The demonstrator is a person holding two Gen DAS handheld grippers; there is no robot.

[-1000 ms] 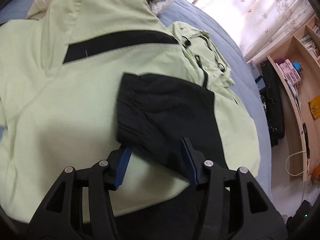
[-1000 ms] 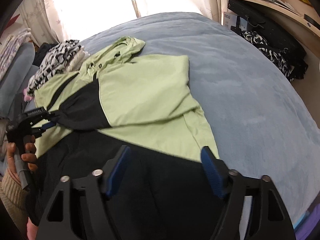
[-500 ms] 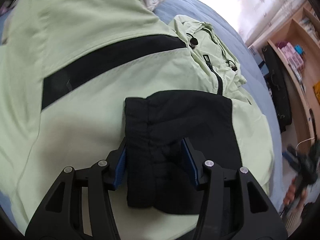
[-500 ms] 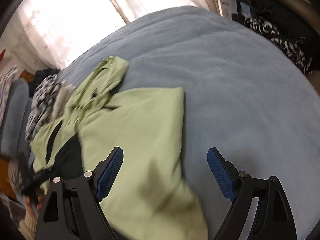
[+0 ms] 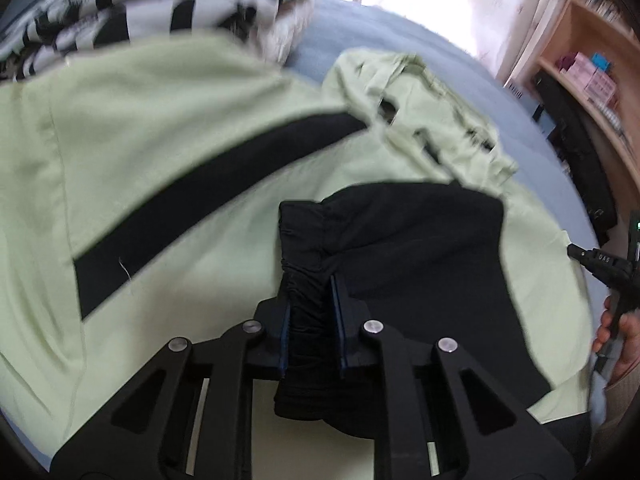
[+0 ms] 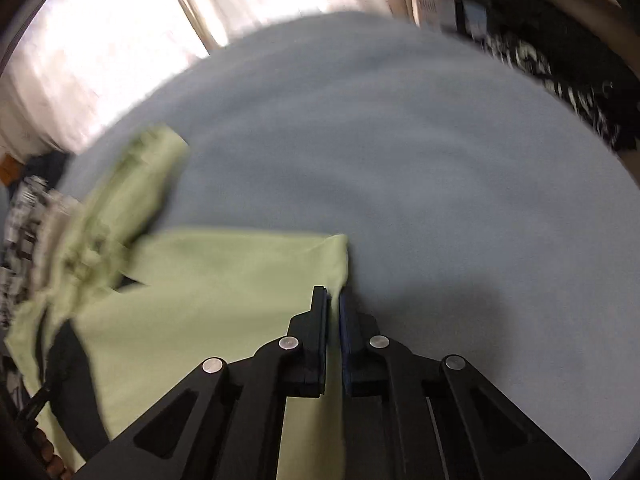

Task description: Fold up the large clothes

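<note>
A: What has changed since the earlier frame?
B: Both sets of jaws, previously wide open, are now closing on fabric.

A: Left gripper (image 5: 311,312)?
B: Its jaws are pinching the black cuff (image 5: 304,256) of the jacket (image 5: 160,128).

A: Right gripper (image 6: 333,322)?
B: Its jaws are nearly closed, clamping the jacket's green corner (image 6: 334,256). The jacket is lying on the bed (image 6: 440,168).

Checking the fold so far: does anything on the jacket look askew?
The hood lies crumpled and bunched at the jacket top, not flat. The black cuff is scrunched inside the left claw.
</note>
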